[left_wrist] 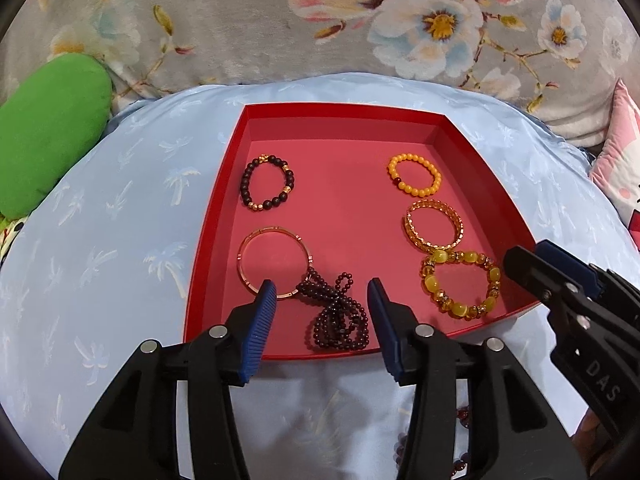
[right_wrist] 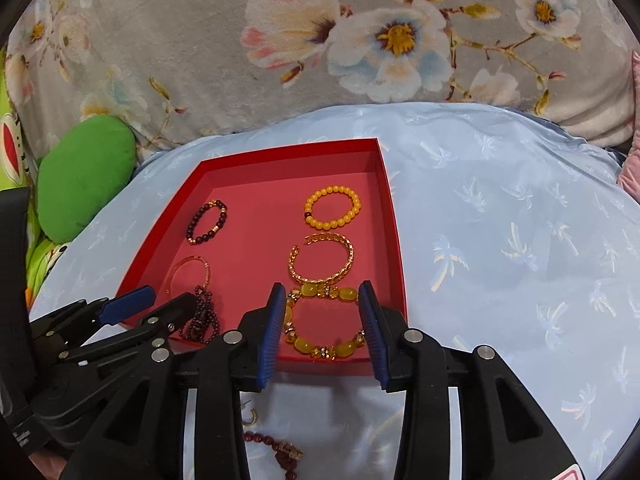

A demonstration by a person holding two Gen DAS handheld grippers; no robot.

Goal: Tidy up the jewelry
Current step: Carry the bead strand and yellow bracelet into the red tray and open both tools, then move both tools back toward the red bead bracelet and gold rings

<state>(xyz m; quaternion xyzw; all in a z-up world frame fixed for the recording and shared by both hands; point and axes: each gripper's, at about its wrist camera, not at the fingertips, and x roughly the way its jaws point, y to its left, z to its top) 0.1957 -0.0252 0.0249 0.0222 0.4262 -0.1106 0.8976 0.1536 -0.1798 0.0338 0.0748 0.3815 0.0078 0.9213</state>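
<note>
Left wrist view: the left gripper (left_wrist: 322,292) is open and holds nothing. It hangs over the near edge of the red tray (left_wrist: 352,110). The tray sits on a light blue cloth (left_wrist: 132,216). Between the gripper's blue pads (left_wrist: 266,300) lies a pile of dark beads (left_wrist: 338,322), at 6 o'clock in the tray. The pile touches a thin gold bangle (left_wrist: 274,264) at 8 o'clock. A dark bead bracelet (left_wrist: 267,182) lies at 10 o'clock. On the other side, three bracelets go in a row: an orange one (left_wrist: 414,174) at 2 o'clock, a gold cuff (left_wrist: 434,226) at 3 o'clock, and a yellow stone one (left_wrist: 460,282) at 4 o'clock. The cuff and the yellow one touch. The right gripper (left_wrist: 548,268) shows at the tray's right edge. A green pillow (left_wrist: 44,136) lies far left.

Right wrist view: the right gripper (right_wrist: 322,308) is open too, with nothing in it. It hangs over the yellow bracelet (right_wrist: 324,322), which lies between its pads at 5 o'clock in the tray (right_wrist: 394,240). The cuff (right_wrist: 322,258) is just past it, then the orange bracelet (right_wrist: 332,206). The left gripper (right_wrist: 156,304) comes in from the left, open, near the dark beads (right_wrist: 202,316). More red beads (right_wrist: 276,450) lie on the cloth, outside the tray, under the gripper.
</note>
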